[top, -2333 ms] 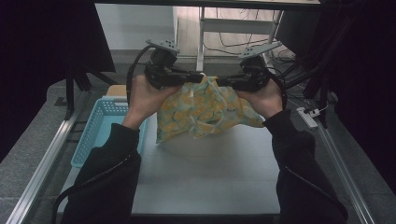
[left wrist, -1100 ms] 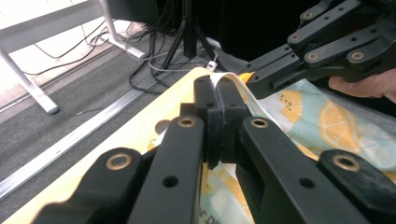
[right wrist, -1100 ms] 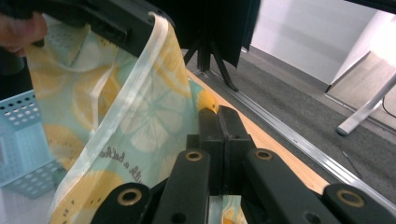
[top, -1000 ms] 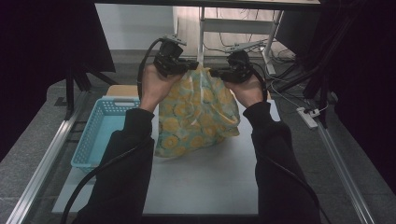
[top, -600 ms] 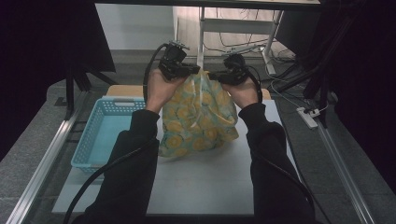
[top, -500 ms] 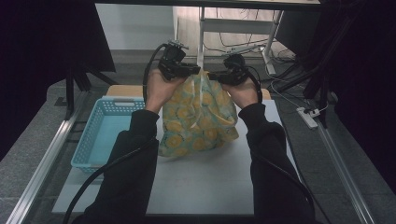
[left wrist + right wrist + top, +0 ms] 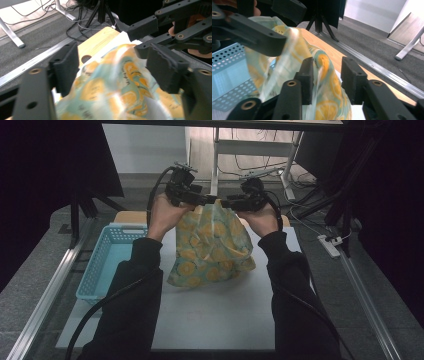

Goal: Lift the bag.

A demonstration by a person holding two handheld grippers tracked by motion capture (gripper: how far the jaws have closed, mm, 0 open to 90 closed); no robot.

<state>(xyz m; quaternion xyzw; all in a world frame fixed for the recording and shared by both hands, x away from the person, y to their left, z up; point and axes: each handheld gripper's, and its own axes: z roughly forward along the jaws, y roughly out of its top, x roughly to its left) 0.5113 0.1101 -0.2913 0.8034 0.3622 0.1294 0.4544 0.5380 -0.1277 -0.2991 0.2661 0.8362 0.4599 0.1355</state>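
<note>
- Left gripper (image 7: 212,199), held above the far side of the white table (image 7: 220,315): its jaws have just been opening and stand spread, the lemon-print cloth (image 7: 212,247) loose between the pads.
- Right gripper (image 7: 225,202), facing it tip to tip: jaws also just opening, parted, cloth between them, not pinched.
- The cloth hangs beneath both grippers, its lower edge on the table.
- A light blue perforated basket (image 7: 102,265) stands just to the left.
</note>
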